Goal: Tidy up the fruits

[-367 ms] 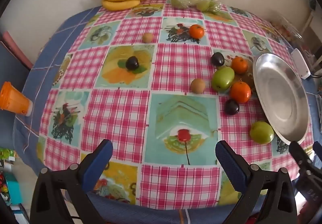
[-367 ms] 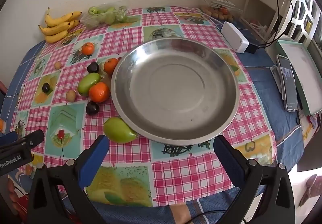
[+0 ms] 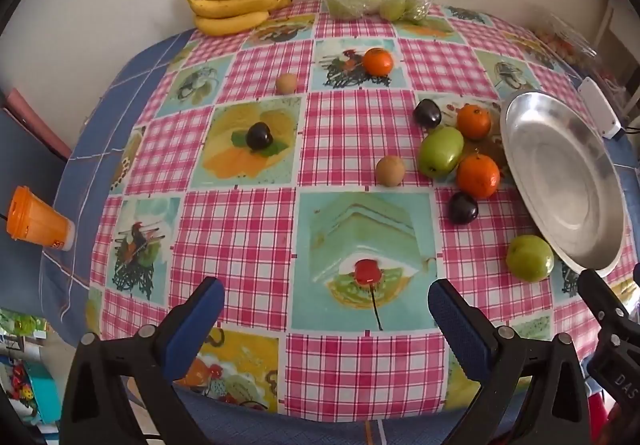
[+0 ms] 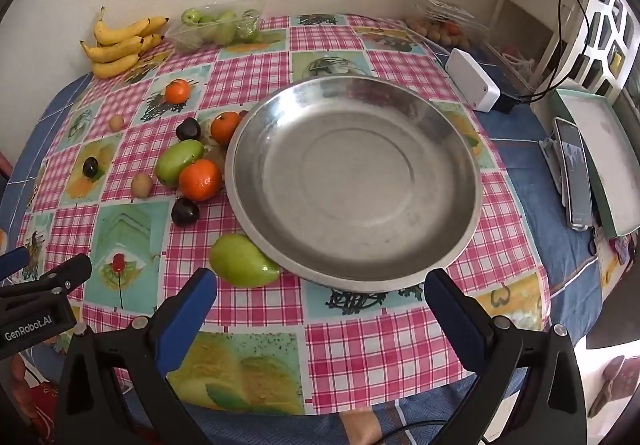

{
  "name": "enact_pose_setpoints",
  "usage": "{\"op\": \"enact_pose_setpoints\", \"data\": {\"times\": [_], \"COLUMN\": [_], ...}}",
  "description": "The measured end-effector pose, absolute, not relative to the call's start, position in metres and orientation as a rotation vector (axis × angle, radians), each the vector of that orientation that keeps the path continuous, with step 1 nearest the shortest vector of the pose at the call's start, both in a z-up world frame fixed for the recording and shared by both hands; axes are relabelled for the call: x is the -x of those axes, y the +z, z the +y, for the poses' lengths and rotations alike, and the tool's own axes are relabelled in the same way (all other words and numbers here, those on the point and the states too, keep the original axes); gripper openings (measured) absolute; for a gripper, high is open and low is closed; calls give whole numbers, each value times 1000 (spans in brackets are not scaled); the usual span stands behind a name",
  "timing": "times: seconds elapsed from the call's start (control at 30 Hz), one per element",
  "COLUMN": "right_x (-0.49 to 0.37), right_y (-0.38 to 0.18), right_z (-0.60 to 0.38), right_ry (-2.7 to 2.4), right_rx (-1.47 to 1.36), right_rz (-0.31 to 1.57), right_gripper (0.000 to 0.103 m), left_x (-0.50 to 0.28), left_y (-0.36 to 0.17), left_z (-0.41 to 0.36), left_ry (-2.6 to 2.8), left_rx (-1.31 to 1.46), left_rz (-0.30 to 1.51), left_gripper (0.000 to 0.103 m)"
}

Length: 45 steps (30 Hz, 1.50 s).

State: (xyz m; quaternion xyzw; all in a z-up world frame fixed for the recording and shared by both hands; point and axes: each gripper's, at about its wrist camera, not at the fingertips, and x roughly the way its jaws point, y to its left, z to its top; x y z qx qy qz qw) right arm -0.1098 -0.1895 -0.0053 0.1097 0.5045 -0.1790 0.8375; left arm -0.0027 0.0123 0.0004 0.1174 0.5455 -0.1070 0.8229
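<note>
A wide silver plate point(image 4: 352, 181) point(image 3: 560, 181) lies bare on the checked tablecloth. Left of it are a green mango point(image 4: 178, 161), oranges point(image 4: 200, 180) point(image 3: 473, 121), dark plums point(image 4: 185, 211) point(image 3: 427, 112) and a small brown fruit point(image 3: 390, 170). Another green mango point(image 4: 244, 261) point(image 3: 530, 258) touches the plate's near rim. Farther out lie an orange point(image 3: 377, 61), a plum point(image 3: 259, 136) and a brown fruit point(image 3: 286, 83). My left gripper point(image 3: 325, 291) hovers open over the table's near edge, holding nothing. My right gripper point(image 4: 321, 281) hangs open before the plate.
Bananas point(image 3: 236, 5) and a clear pack of green fruit point(image 3: 372, 1) sit at the far edge by the wall. A white box point(image 4: 472, 85), a phone point(image 4: 574, 173) and a green tray point(image 4: 600, 161) lie right of the plate. An orange cup point(image 3: 36, 221) stands off the table's left.
</note>
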Motion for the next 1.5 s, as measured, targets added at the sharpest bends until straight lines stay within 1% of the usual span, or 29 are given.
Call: {"op": "enact_pose_setpoints", "data": {"times": [0.13,0.2,0.27,1.5], "right_x": [108,105,103,100], "right_y": [-7,-8,-9,-14], "right_z": [-194,-196,-198,-193], "right_ry": [-381,-381,-381,-367], "right_rx": [-244,-245,-245,-237], "right_rz": [1068,1070,1074,1100], "right_gripper": [103,103,103,103], "left_x": [2,5,5,2], "left_y": [3,2,2,-4], "left_z": [26,-1,-4,-4], "left_ry": [-247,-204,-198,-163], "left_rx": [-239,-248,-247,-230], "left_rz": [1160,1165,1167,1198], "left_gripper": [103,103,103,103]}}
